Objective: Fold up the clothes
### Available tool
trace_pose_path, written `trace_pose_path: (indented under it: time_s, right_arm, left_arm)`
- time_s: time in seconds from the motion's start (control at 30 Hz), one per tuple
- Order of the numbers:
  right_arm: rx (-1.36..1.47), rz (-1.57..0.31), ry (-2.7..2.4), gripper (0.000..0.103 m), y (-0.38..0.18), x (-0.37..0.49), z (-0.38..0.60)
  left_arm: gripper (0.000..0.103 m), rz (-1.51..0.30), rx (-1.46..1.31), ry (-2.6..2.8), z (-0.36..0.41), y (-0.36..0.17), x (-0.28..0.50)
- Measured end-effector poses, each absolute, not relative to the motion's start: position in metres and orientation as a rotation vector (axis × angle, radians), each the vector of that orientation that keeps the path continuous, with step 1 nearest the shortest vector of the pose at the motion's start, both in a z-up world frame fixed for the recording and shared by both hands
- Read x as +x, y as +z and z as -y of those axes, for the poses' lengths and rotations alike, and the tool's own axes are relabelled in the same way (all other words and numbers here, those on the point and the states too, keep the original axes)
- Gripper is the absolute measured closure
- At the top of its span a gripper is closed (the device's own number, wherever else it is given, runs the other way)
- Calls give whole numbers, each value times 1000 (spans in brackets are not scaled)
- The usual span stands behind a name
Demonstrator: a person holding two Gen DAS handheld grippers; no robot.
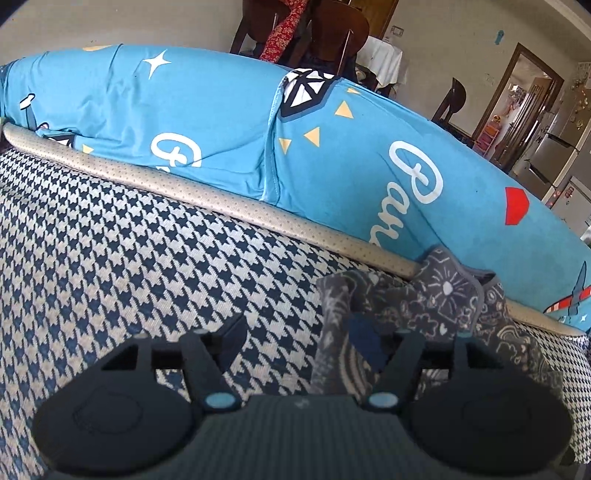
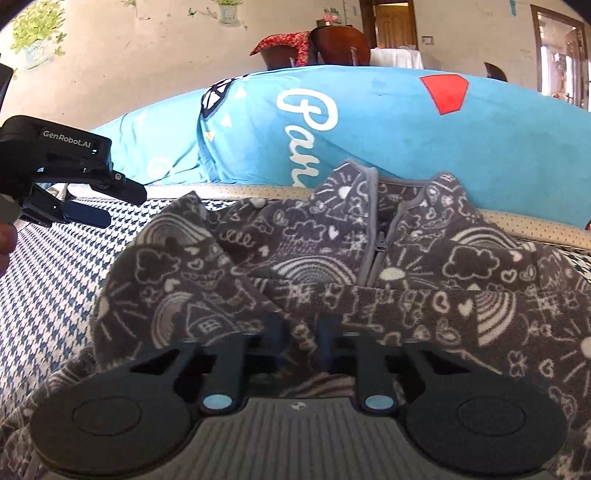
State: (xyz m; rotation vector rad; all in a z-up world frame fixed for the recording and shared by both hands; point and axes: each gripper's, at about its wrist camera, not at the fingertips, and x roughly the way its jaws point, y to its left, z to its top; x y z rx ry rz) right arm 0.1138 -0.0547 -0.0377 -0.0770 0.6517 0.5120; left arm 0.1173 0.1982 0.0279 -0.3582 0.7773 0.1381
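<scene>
**Grey fleece half-gathered on the houndstooth cover, right gripper pinching its fabric**

A dark grey fleece jacket printed with white doodles of clouds, rainbows and hearts (image 2: 332,258) lies rumpled on a blue-and-white houndstooth woven cover (image 2: 55,288). Its grey zipper runs up the middle of the chest and the collar stands open at the top, against a beige perforated padded edge (image 2: 258,190) that borders the cover. Behind that edge rises a bright blue cushion with white script lettering, yellow triangles and a red shape (image 2: 388,125).

The right gripper (image 2: 301,341) sits low over the near hem of the jacket. Its two dark fingers stand close together with a fold of the fleece squeezed between them, so it grasps the garment.

The left gripper (image 1: 297,332) is held off to the left side of the jacket, over the houndstooth cover. Its fingers are spread wide apart; a raised strip of the grey fleece stands just by the right-hand finger, which is partly hidden behind it, and the left-hand finger has only the cover beneath it. In the right wrist view the same gripper appears at the left edge, its black body marked "GenRobot.AI", fingers parted and clear of the cloth.

In the background stand dark wooden chairs (image 1: 332,33) with a red patterned cloth (image 1: 284,29) draped over one.
</scene>
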Motion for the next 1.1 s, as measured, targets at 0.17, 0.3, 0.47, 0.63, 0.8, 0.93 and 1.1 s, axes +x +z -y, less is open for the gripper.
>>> trace_pose_path:
  time_s: [0.17,0.3,0.47,0.63,0.8,0.93,1.1]
  right_arm:
    - [-53,-598,469,96,-26,110,58]
    - [9,-561,338,96,-18,114,74]
    - [15,-621,255,96,-28,126,81]
    - [46,-621,252,88,-23,125,84]
    - [63,-580,326,79,-11,114,79]
    - [54,-576,440,79,-6,103,63]
    - [19,-588,556,78,-7,85,37]
  left_arm:
    - [32,-795,-320,167,-199,24,116]
    - [30,-818,-306,177,-198,18,116]
    - [28,-852,-288,158,-197,12,115]
    - [26,-876,-259,120,-190,7,114]
    - [22,-894,-227,123,-188,2,112]
    - [22,-879,-243,165,-195,5,111]
    - [20,-891,-241,194,-203,3,109]
